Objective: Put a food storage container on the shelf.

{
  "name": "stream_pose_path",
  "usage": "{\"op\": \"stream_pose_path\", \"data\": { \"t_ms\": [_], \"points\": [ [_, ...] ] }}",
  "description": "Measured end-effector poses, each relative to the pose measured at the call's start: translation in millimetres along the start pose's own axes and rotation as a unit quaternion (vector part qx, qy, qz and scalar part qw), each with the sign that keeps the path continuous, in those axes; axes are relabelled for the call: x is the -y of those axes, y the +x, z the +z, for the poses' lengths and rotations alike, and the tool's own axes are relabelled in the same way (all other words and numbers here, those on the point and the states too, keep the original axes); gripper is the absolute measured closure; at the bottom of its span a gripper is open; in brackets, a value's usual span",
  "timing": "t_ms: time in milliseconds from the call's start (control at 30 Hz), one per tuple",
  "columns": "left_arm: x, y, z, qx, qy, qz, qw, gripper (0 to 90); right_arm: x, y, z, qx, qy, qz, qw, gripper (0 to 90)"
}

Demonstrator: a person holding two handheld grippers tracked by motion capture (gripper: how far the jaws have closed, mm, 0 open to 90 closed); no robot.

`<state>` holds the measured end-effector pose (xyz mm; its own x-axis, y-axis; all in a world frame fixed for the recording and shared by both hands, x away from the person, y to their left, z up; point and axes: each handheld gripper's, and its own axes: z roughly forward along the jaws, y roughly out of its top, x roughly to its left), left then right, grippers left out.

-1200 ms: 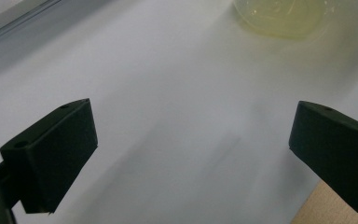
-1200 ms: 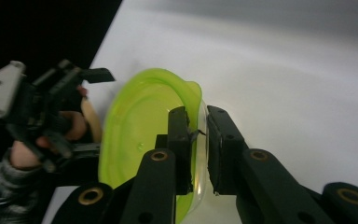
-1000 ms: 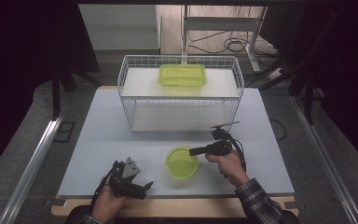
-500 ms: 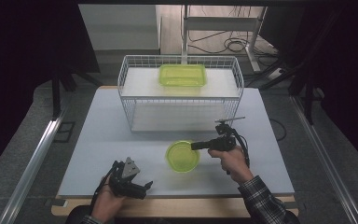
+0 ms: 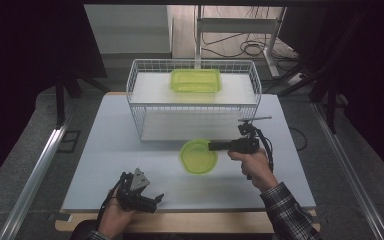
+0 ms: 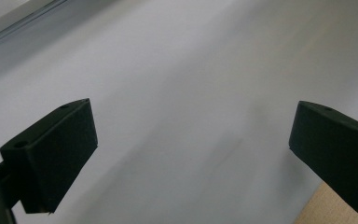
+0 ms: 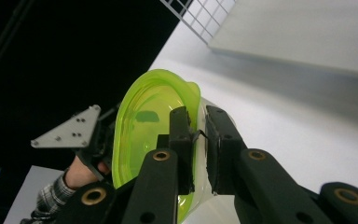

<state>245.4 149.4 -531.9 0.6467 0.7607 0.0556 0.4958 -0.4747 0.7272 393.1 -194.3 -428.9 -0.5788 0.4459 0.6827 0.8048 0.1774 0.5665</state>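
**Right tool clamps green bowl at its rim; left tool rests apart near the front edge**

In the high view the right tool (image 5: 214, 146) reaches leftward from the person's right hand (image 5: 252, 165) and meets the right side of a round green bowl (image 5: 198, 156). The bowl sits over the pale surface (image 5: 105, 150), just in front of the wire basket (image 5: 136, 95); whether it touches the surface or is lifted slightly cannot be told from above. The right gripper view is plainer: the two black jaws are closed on the bowl's (image 7: 144, 126) thin rim, one jaw inside the wall and one outside, with the translucent plastic pinched between them. That view is rolled, so the bowl appears on edge there.

The wire basket is white and stands at the middle of the surface toward the far side. Inside it, raised on a white shelf, lies a rectangular green container (image 5: 195, 80), well apart from the bowl.

The left tool (image 5: 152, 200) is held in the left hand (image 5: 112, 215) near the front left of the surface, low and pointing to the right. Its jaws stand wide apart (the left gripper view shows bare pale surface (image 6: 182, 93) between them) and hold nothing. A plaid sleeve (image 5: 287, 215) covers the right forearm.
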Motion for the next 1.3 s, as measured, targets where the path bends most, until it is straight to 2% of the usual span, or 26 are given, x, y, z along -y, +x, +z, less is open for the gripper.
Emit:
{"op": "stream_pose_path", "data": {
  "t_ms": [233, 600, 1067, 1300],
  "points": [
    [0.0, 0.7, -0.5, 0.0, -0.002, -0.002, 1.0, 0.6, -12.8, 8.5, -12.4, -0.003, -0.019, -0.008, 0.9998, 81.6],
    [-0.2, 3.2, -3.0, 0.001, -0.017, -0.015, 0.9997, 0.2, -42.0, 32.5, -33.7, -0.007, -0.046, -0.023, 0.9986, 81.5],
    [-0.1, 3.6, -2.9, 0.004, -0.017, -0.018, 0.9997, 0.2, -76.3, 52.9, -55.5, 0.001, -0.078, -0.027, 0.9966, 81.5],
    [0.0, 4.0, -3.1, 0.006, -0.018, -0.02, 0.9996, 0.2, -94.6, 64.8, -60.1, 0.006, -0.09, -0.035, 0.9953, 81.5]
  ]
}}
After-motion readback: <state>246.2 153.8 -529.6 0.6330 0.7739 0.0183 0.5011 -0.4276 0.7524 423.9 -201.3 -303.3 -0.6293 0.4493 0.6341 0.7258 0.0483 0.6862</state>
